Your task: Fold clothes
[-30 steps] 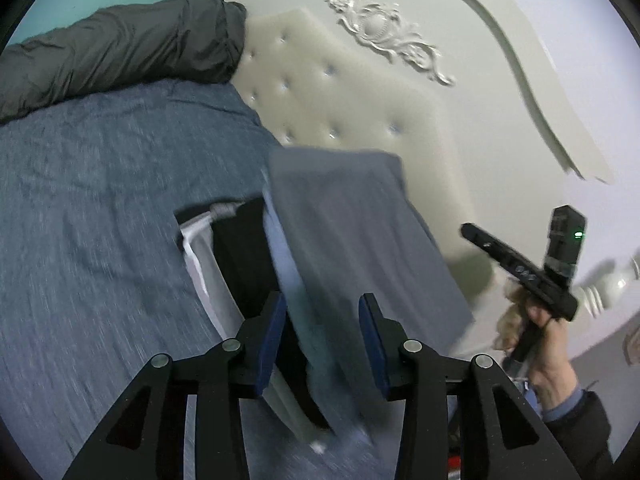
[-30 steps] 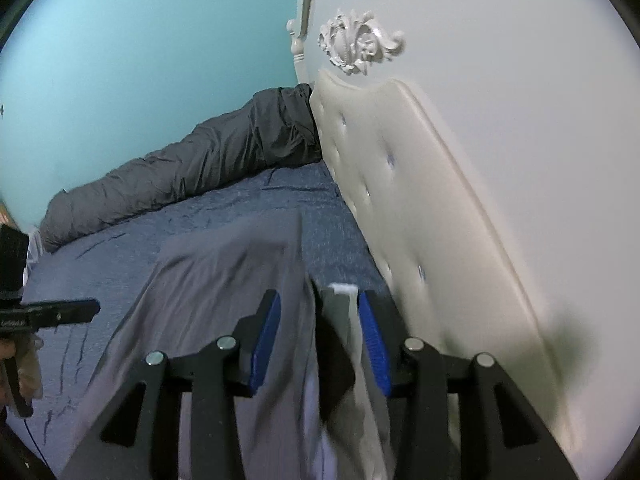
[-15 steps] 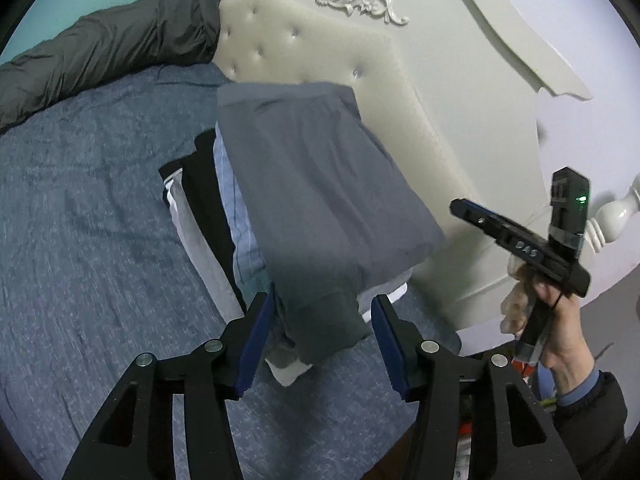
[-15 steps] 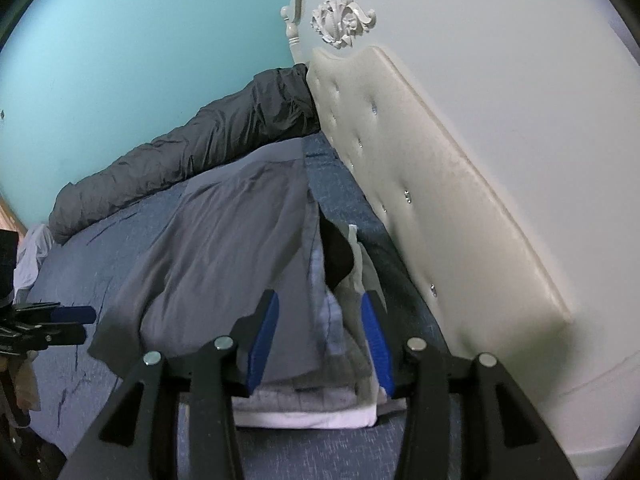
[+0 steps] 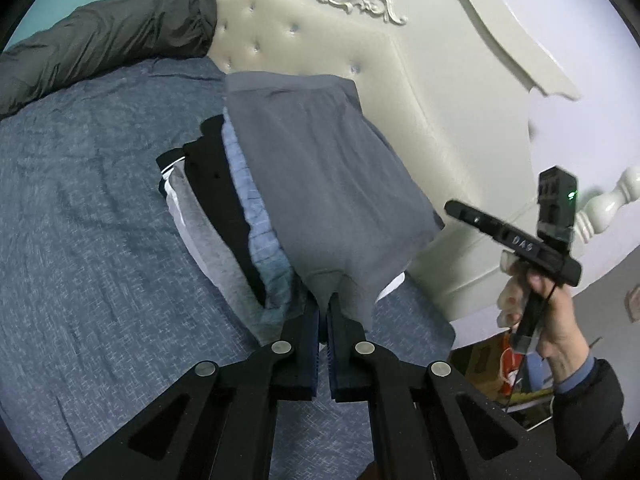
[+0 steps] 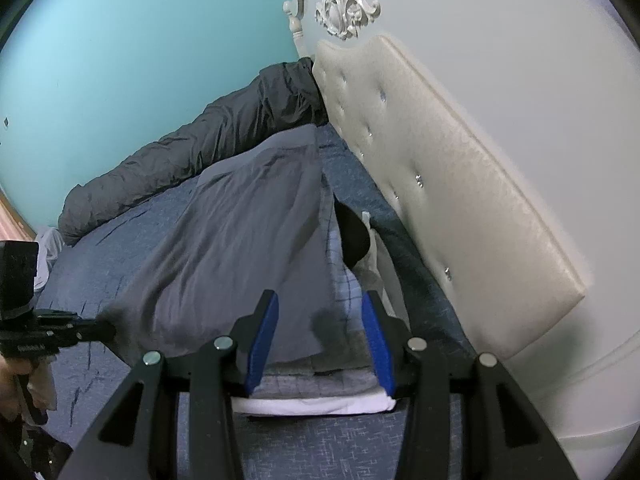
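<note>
A stack of folded clothes [image 5: 236, 216] lies on the blue bed [image 5: 80, 240] by the headboard, with white, black and blue-checked layers. A folded grey garment [image 5: 320, 168] lies on top; it also shows in the right wrist view [image 6: 240, 240]. My left gripper [image 5: 323, 304] is shut on the near corner of the grey garment. My right gripper [image 6: 318, 320] is open just above the near edge of the stack [image 6: 320, 396], holding nothing. It also shows in the left wrist view [image 5: 516, 240], held off the bed's side.
A cream tufted headboard [image 5: 320, 52] stands right behind the stack, close to it in the right wrist view [image 6: 440, 184]. A dark grey quilt [image 5: 100, 40] is rolled along the far side of the bed. A teal wall [image 6: 140, 60] is beyond.
My left gripper has closed on the near corner of the grey garment; it was open half a second ago. Both grippers have drawn back from the stack. The right gripper stays open.
</note>
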